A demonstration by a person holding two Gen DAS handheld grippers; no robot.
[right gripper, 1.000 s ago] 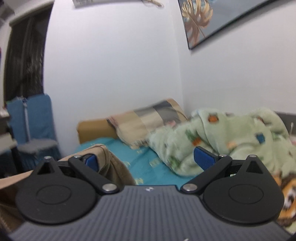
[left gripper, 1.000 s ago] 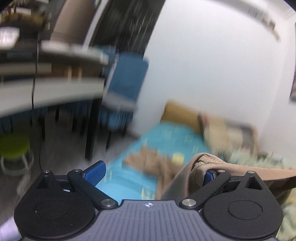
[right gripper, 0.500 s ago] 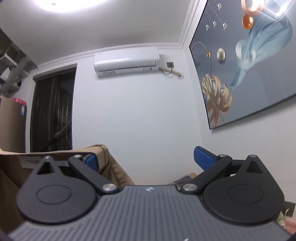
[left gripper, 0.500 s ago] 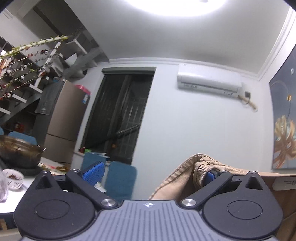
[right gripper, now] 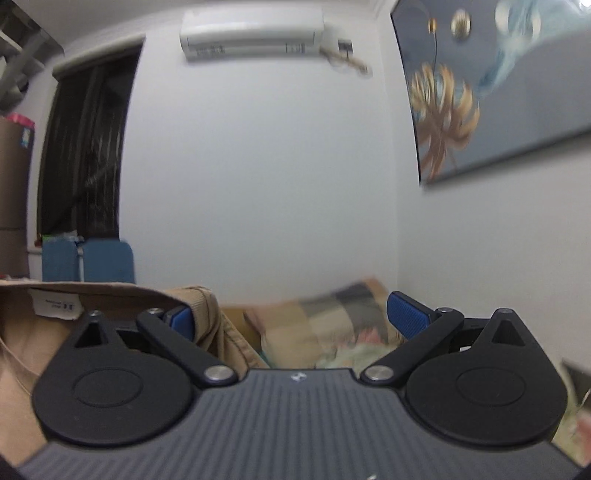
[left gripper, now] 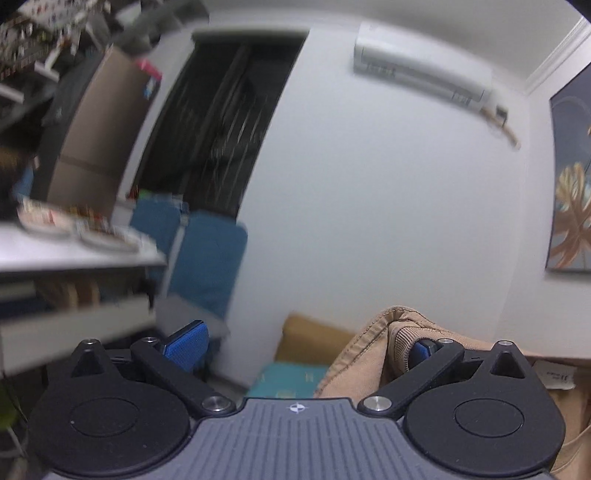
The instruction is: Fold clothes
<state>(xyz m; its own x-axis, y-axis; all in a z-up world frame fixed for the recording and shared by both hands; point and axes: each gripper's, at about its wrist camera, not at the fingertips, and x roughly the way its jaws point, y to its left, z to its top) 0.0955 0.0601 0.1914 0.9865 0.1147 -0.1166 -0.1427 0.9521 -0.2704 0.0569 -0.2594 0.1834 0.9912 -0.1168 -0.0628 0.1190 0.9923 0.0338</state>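
Observation:
A tan corduroy garment [left gripper: 384, 343] hangs stretched between my two grippers, lifted high above the bed. In the left wrist view its waistband is hooked over the right blue fingertip [left gripper: 419, 350], and the left gripper [left gripper: 303, 349] stands wide open. In the right wrist view the same tan garment [right gripper: 207, 317] drapes over the left fingertip [right gripper: 181, 319], with a white care label [right gripper: 55, 304] showing. The right gripper [right gripper: 291, 319] is also wide open. The lower part of the garment is hidden below the grippers.
A bed with a teal sheet [left gripper: 288, 376] and a mustard headboard [left gripper: 310, 341] lies below. A plaid pillow [right gripper: 332, 317] and a green blanket [right gripper: 354, 354] sit on it. A table with dishes [left gripper: 74, 236], blue chairs [left gripper: 207, 266], an air conditioner [right gripper: 251, 33] and a wall painting [right gripper: 498, 92] surround it.
Both grippers swung up to face the ceiling and wall half a second ago and have now tilted back down, so the bed and pillow return to view. The garment stays hooked on both.

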